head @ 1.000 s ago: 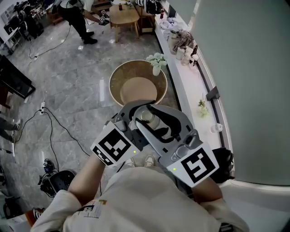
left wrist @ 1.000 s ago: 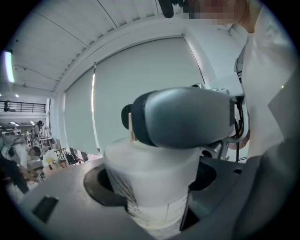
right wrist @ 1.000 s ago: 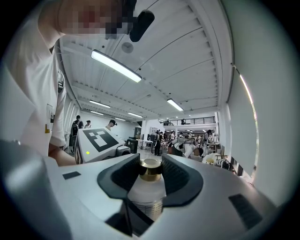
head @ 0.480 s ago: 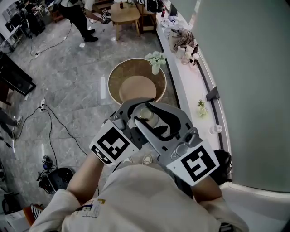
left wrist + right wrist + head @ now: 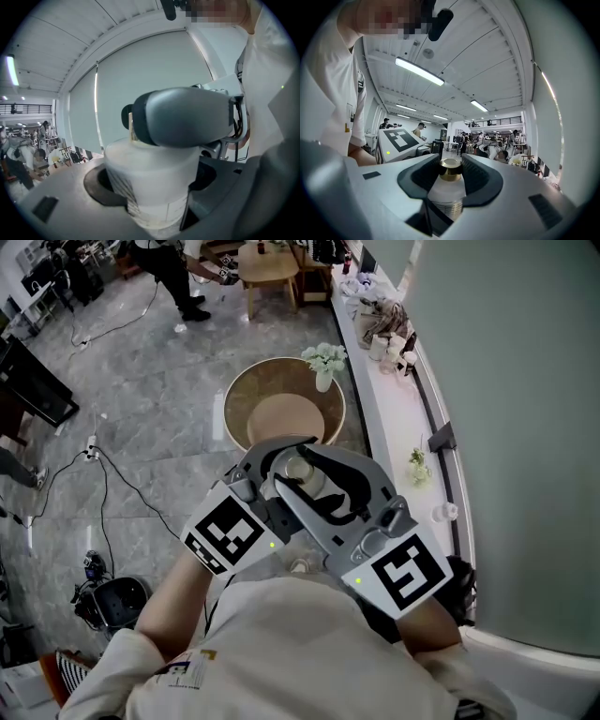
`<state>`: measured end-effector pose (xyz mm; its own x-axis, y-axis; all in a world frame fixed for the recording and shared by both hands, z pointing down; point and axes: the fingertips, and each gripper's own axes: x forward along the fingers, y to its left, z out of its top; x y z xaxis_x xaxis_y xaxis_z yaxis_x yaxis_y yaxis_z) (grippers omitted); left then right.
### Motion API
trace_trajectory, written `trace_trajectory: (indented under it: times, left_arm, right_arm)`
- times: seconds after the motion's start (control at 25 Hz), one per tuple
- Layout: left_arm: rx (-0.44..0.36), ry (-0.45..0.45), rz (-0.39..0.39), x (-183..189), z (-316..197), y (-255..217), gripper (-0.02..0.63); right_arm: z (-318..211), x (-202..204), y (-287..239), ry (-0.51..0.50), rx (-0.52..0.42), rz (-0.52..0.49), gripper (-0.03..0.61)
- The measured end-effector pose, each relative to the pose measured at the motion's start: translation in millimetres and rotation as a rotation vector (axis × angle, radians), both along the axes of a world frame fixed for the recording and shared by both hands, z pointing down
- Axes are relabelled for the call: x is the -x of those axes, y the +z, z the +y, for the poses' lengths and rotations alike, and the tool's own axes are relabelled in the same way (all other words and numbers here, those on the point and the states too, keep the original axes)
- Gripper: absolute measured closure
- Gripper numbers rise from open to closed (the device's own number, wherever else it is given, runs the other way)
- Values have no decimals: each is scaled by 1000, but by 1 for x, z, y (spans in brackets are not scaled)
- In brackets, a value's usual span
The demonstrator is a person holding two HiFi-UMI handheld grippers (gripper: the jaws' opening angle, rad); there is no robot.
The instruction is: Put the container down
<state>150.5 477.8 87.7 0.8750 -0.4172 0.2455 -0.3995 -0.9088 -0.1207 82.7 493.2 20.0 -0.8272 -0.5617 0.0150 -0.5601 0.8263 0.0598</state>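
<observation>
I hold a white container (image 5: 303,473) with a gold cap in the air with both grippers, above a round wooden table (image 5: 242,409). In the left gripper view its white body (image 5: 150,178) fills the gap, and my left gripper (image 5: 151,201) is shut on it. The right gripper's grey jaw (image 5: 183,117) crosses just above it. In the right gripper view the gold cap (image 5: 451,169) sits between the dark pads, and my right gripper (image 5: 451,177) is shut on the container's top. From the head view the left gripper (image 5: 284,471) and right gripper (image 5: 317,487) meet at the container.
A vase of white flowers (image 5: 323,362) stands on the round table's far edge. A white ledge (image 5: 394,399) with small items runs along the wall at right. Cables (image 5: 103,493) lie on the grey floor at left. A person (image 5: 178,268) stands beside a small wooden table (image 5: 267,268) at the back.
Both grippers keep the same hold on the container. The grippers have drifted slightly up and left in the picture, and the floor and table have shifted a little with the head.
</observation>
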Motion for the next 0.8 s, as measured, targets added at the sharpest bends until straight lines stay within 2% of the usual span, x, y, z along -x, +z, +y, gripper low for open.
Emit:
trace_trajectory:
  times: [0.48, 0.8]
  left_arm:
    - [-20, -2, -6, 7, -23, 20, 265]
    - [-16, 16, -14, 24, -81, 22, 265]
  right_arm:
    - [-22, 7, 20, -1, -18, 2, 436]
    - [-81, 24, 21, 16, -15, -6, 436]
